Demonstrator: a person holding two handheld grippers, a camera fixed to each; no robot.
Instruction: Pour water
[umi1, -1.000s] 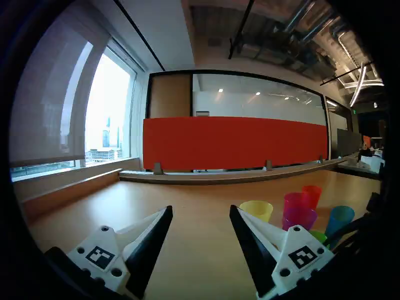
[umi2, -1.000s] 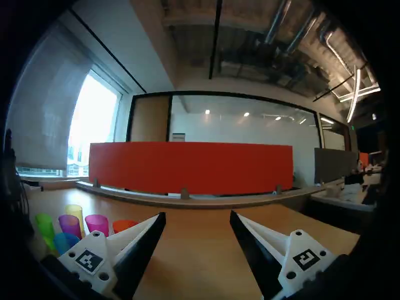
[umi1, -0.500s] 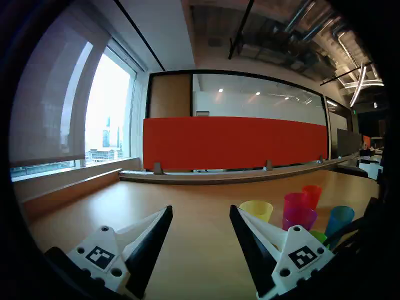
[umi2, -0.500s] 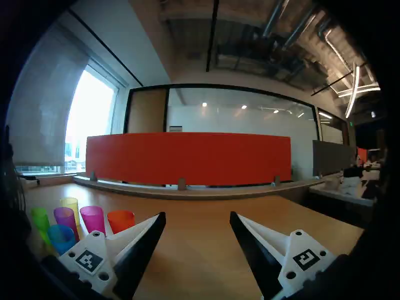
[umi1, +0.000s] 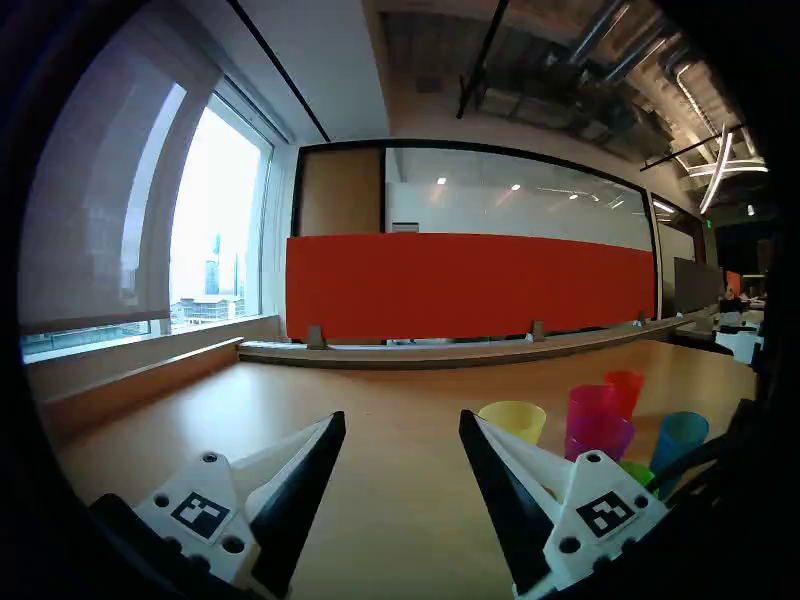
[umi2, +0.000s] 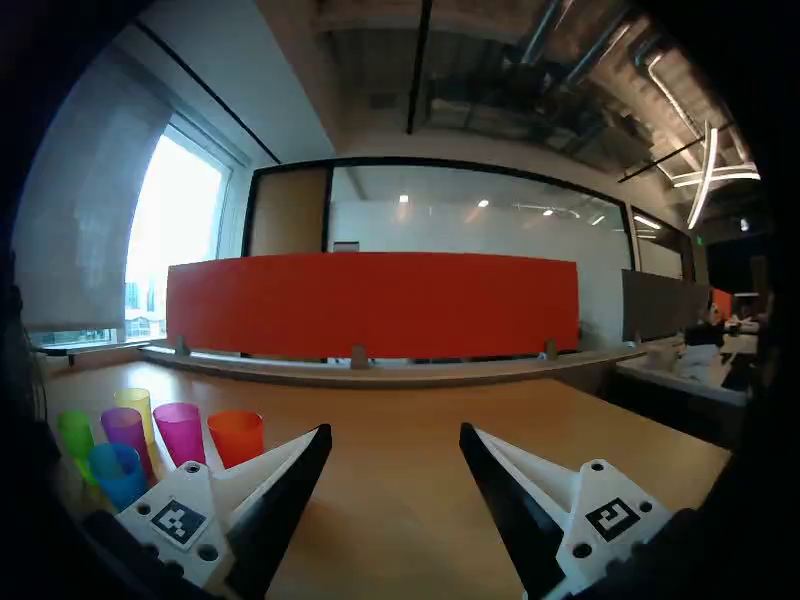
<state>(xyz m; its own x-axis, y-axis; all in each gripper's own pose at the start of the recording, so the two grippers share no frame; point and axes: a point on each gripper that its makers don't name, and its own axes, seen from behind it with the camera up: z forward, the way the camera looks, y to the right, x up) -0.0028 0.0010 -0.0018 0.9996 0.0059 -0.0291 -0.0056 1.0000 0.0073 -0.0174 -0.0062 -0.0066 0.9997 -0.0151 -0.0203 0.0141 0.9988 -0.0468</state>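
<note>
Low over the bench (umi1: 300, 400), I am holding the left tongs (umi1: 401, 422) and right tongs (umi2: 394, 432) level, both spread and gripping nothing; the coloured cups (umi1: 597, 412) are standing between them, near each inner finger.

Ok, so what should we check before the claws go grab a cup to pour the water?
1. Left claw open and holding nothing: ok.
2. Right claw open and holding nothing: ok.
3. Cups standing upright on the table: ok.
4. Water in any cup: cannot tell.
5. A cup lined up inside a claw: not ok, they all sit off to the side.
</note>
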